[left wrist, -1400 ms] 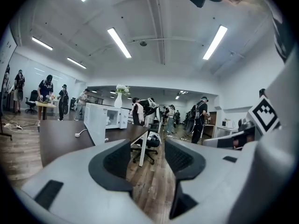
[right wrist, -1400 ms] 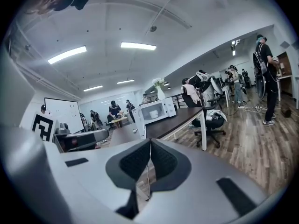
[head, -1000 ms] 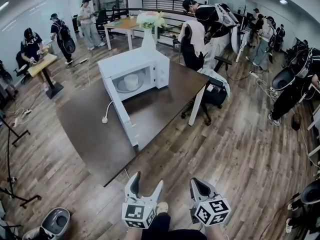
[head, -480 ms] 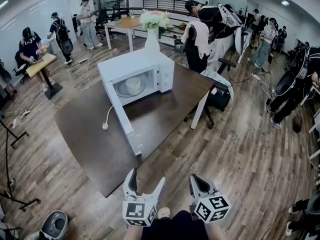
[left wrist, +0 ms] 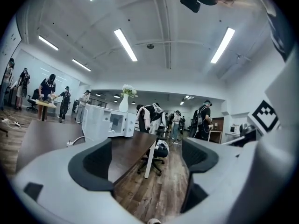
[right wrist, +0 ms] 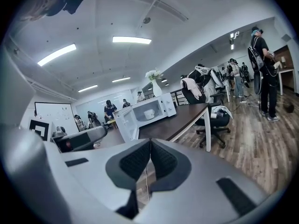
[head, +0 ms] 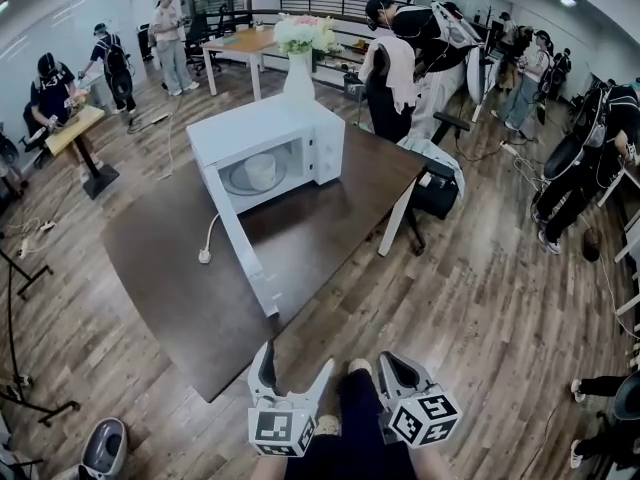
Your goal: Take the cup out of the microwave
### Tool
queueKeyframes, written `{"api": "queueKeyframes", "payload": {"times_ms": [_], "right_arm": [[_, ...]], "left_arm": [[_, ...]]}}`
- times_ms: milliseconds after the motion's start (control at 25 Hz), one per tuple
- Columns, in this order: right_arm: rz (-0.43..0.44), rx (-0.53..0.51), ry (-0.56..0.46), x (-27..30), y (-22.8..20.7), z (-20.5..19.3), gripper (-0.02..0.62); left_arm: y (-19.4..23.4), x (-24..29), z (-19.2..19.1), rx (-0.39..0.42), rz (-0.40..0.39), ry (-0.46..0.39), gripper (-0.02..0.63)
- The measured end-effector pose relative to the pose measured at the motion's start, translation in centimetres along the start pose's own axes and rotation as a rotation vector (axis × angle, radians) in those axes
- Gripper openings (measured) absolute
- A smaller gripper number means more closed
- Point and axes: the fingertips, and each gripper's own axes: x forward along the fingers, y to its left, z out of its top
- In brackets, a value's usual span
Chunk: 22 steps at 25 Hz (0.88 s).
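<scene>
Your main risk is the microwave (head: 268, 133) door (head: 245, 258). It stands open toward 6 o'clock, and a careless step in could knock it or shove the oven along the desk (head: 160, 268). Your left gripper (head: 296, 360) has its fingers (left wrist: 91, 164) opening wide with nothing between them, so they may catch the cavity frame. The right gripper (head: 398, 364) is pinched together, empty. The cup (head: 260, 169), white and smooth-looking, sits on the turntable (head: 238, 182) at 11 o'clock, well apart from both grippers, and it may slip.

White vase (head: 298, 76) of flowers at the far end of a dark table (head: 170, 278), where a plug (head: 204, 256) lies; black chair (head: 437, 188) alongside, people (head: 388, 68) standing around the wood floor (head: 490, 298).
</scene>
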Motion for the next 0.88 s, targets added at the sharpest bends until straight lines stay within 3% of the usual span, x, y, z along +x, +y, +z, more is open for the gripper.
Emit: {"api": "queueKeyframes", "payload": {"times_ms": [240,880], "right_arm": [[0.009,0.007,0.008,1.5,-1.1,0.3,-0.006],[0.06,0.002,0.027,9.3,-7.2,5.6,-0.005]], "left_arm": [[-0.2,2.1,-0.4,0.017,0.002,0.019,0.44],[-0.2,12.6,0.8,0.037,0.026,0.051,0.44]]}}
